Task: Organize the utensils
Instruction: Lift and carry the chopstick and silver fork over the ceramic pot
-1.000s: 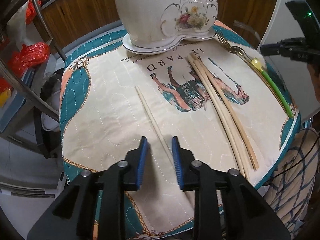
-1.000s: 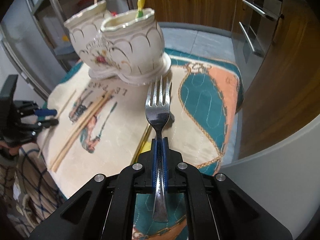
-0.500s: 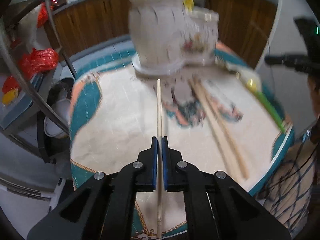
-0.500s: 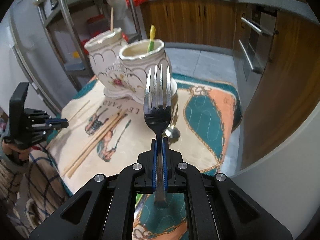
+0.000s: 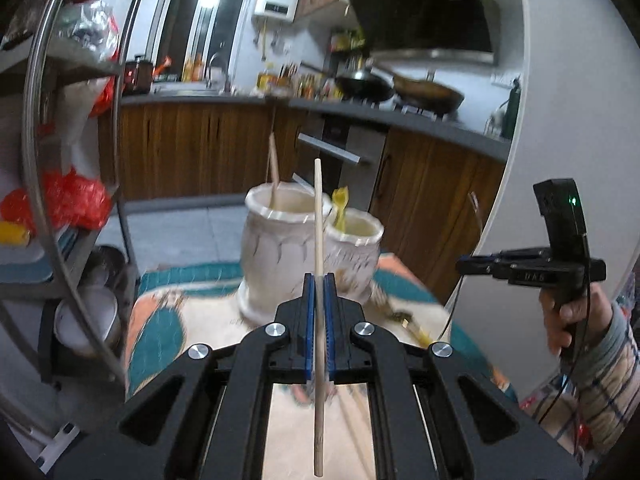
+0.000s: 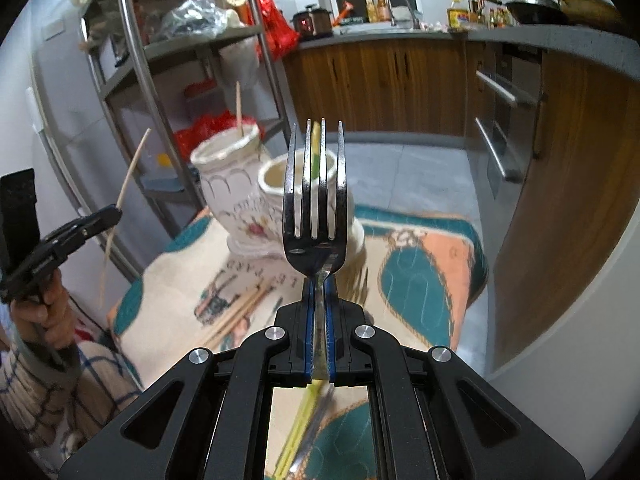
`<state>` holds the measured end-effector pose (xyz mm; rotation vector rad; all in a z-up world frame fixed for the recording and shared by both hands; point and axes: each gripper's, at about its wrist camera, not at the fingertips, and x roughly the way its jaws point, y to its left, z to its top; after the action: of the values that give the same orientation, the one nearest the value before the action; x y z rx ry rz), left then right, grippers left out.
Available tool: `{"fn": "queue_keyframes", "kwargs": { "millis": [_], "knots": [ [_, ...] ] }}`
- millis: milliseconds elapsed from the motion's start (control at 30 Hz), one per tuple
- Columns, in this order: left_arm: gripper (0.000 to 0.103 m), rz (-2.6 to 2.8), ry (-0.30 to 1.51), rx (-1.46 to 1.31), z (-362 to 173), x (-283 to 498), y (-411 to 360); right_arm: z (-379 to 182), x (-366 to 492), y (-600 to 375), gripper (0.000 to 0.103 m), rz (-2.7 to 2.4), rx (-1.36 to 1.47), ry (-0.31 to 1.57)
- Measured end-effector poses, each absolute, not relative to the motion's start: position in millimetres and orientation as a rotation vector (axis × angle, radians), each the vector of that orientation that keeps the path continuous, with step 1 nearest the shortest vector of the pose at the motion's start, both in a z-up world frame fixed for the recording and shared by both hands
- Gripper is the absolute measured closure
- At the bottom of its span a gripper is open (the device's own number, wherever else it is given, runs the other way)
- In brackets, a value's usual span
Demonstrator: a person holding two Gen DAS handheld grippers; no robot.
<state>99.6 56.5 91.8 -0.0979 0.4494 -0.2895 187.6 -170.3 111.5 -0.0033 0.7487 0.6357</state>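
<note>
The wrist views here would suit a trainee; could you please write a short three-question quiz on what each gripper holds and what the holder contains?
1. True or false: the left gripper is shut on a chopstick.
2. What does the right gripper hold? A) spoon B) fork C) chopstick
3. Fill in: a single chopstick stands in the ____ cup of the ceramic holder.

Key: 1 true; 2 B, the fork; 3 taller.
</note>
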Motion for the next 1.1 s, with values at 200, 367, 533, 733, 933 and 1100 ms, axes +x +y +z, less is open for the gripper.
{"fn": "queue_keyframes", "kwargs": {
  "millis": [200, 367, 533, 733, 933, 1100],
  "knots": [
    [0.099, -0.308, 0.362, -0.161, 106, 117, 52, 136, 184, -164, 0.097, 0.655, 0.012, 0.653],
    [0.099, -0.338, 0.295, -0.199, 115, 135, 55, 151, 187, -154, 0.097, 0.668, 0.024, 0.582],
    [0.099, -0.320, 0.230, -0.219, 124, 157, 57, 160, 198, -142, 0.097, 0.662, 0.028, 0.527],
    [0.099, -0.270, 0.138, -0.217, 135, 183, 57, 170, 217, -134, 0.097, 0.669, 0.065, 0.466],
    [0.099, -0.224, 0.057, -0.212, 142, 207, 53, 172, 236, -128, 0.097, 0.676, 0.089, 0.452],
    [0.099, -0.222, 0.038, -0.216, 133, 222, 47, 175, 243, -128, 0.097, 0.664, 0.109, 0.427]
  ]
}}
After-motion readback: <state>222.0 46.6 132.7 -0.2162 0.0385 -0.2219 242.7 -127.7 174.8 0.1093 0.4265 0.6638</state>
